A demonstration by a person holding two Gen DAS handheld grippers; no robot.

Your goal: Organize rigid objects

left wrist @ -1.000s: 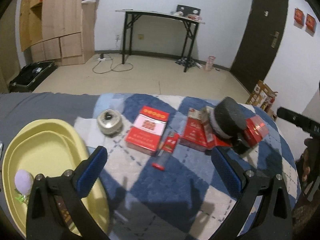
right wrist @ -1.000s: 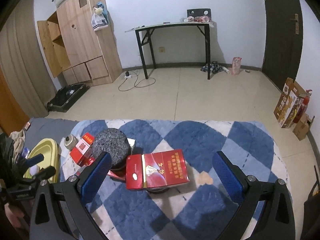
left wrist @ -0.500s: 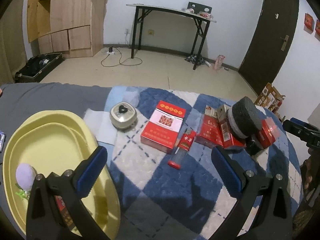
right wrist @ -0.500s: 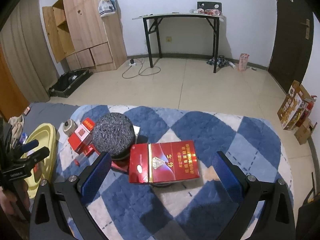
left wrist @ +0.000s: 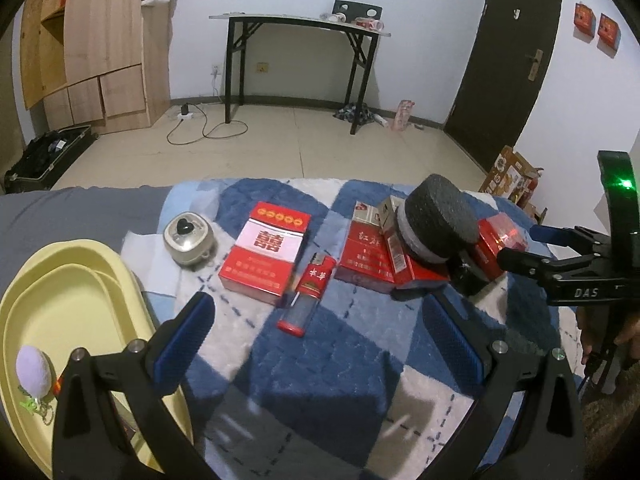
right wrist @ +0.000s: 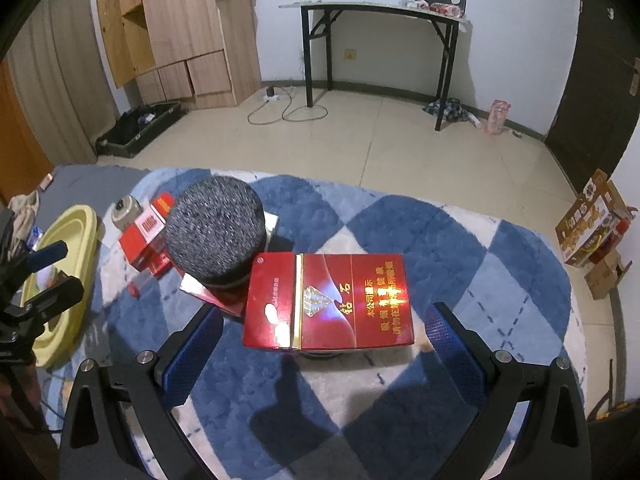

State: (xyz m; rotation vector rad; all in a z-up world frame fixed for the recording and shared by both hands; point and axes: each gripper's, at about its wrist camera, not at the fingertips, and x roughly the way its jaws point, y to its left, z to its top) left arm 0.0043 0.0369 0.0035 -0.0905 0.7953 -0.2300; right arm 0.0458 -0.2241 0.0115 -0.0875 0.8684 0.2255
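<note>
1. Far left, a yellow tray [left wrist: 80, 280] sits at the edge of the rug, nested in a second one. Only the left wrist view shows what lies in it: a lilac egg [left wrist: 33, 369] on a green chain.
2. The left gripper [left wrist: 320, 336] hangs low over the rug, its blue pads spread wide with nothing between them. The right wrist view catches it from the side, beside the tray.
3. Ahead of it, left to right: a round tin [left wrist: 187, 238] with a black heart on its lid, a red-and-white pack [left wrist: 266, 252], a red lighter [left wrist: 308, 294] just beside that pack, then a heap of red packs [left wrist: 368, 256].
4. A dark foam puck [left wrist: 438, 220] rests tilted on that heap. From the right wrist view it reads as a grey speckled disc, and the lighter is mostly hidden behind it.
5. A glossy red box [right wrist: 328, 300] with gold lettering lies next to the puck — the right wrist view shows its whole top face, the left only a corner. It seems propped on something dark; I cannot tell what.
6. The right gripper [right wrist: 324, 352] is opened wide, gripping nothing, its pads either side of the box's near edge and apart from it.
7. The surface is a fluffy rug [right wrist: 400, 216] in blue and white diamonds, over grey cloth at the left.
8. Around it — beige tiled floor, a wooden wardrobe [right wrist: 180, 28] on the left, a black folding table [right wrist: 380, 12] against the white wall, a dark door [left wrist: 508, 56] at right, and cardboard boxes [right wrist: 592, 228] by the wall.
</note>
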